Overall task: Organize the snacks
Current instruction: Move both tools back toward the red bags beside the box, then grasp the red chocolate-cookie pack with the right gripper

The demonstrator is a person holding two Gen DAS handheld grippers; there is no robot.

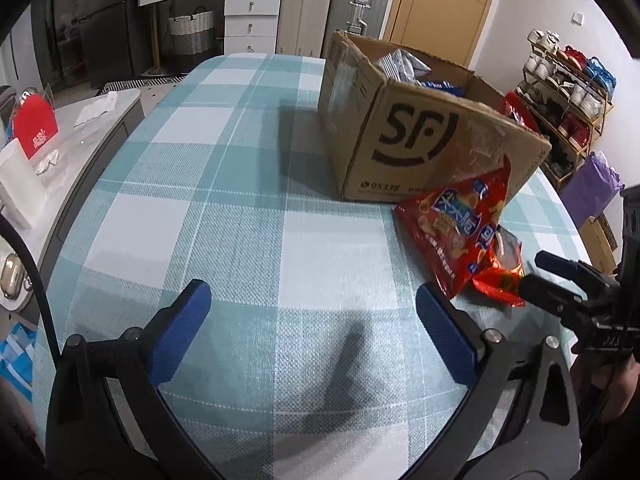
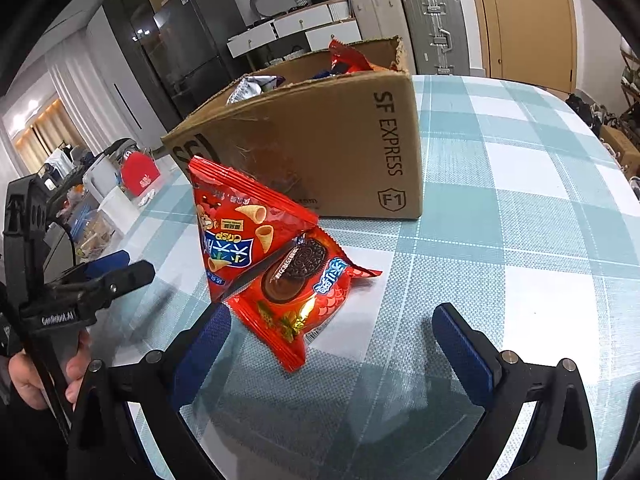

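Right wrist view: right tongs (image 2: 332, 340) spread wide, empty, lined up on cookie packet (image 2: 296, 304) lying on worktop (image 2: 520, 240); cone-snack bag (image 2: 236, 224) propped behind; cardboard box (image 2: 320, 152) beyond, part-filled. Left tongs (image 1: 312, 320) wide, empty

A teal-and-white checked cloth (image 1: 256, 208) covers the surface. Behind it stand a white drawer unit (image 1: 250, 20), a woven basket (image 1: 191, 34), a beige suitcase (image 1: 305, 10) beside a silver suitcase (image 1: 360, 10), and a wooden door (image 1: 448, 4). A shoe rack (image 1: 568, 92) fills the right wall; a red card stand (image 1: 34, 126) sits on the side counter.
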